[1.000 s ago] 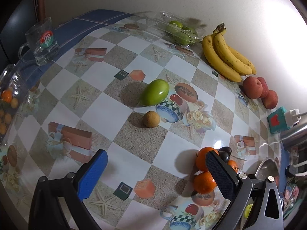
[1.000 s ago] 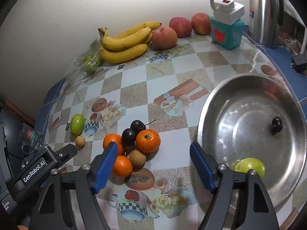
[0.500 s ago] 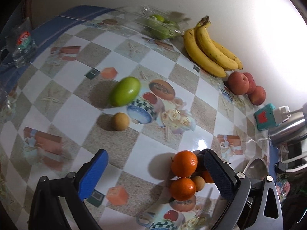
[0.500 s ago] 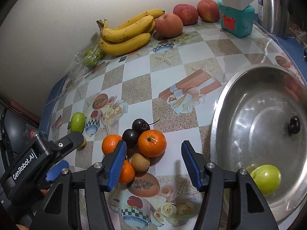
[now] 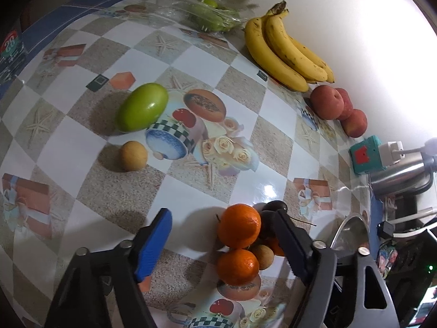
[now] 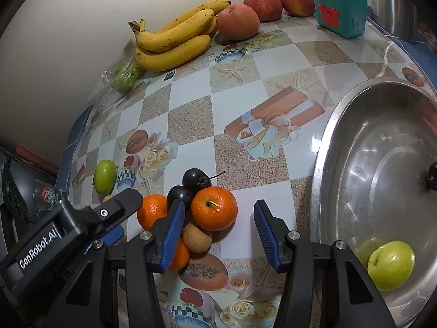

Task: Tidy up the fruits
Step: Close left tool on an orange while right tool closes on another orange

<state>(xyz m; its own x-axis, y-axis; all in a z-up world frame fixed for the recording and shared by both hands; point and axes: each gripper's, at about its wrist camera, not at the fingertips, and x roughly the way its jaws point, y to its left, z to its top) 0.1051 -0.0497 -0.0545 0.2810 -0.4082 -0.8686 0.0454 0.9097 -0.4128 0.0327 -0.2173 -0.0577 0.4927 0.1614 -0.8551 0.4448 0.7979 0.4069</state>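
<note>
Both grippers closer to fruit cluster (image 6: 196,213), bananas (image 6: 174,43), steel bowl (image 6: 341,125) beside

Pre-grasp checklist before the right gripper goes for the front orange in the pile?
1. Right gripper open: ok.
2. Front orange between its fingers: not ok, it sits just ahead of the tips.
3. Orange free of neighbours: not ok, it touches the dark plums and the small brown fruit.
4. Left gripper clear of the pile: not ok, open and close beside it.
5. Metal bowl has room: ok, only a green fruit shows inside.
</note>
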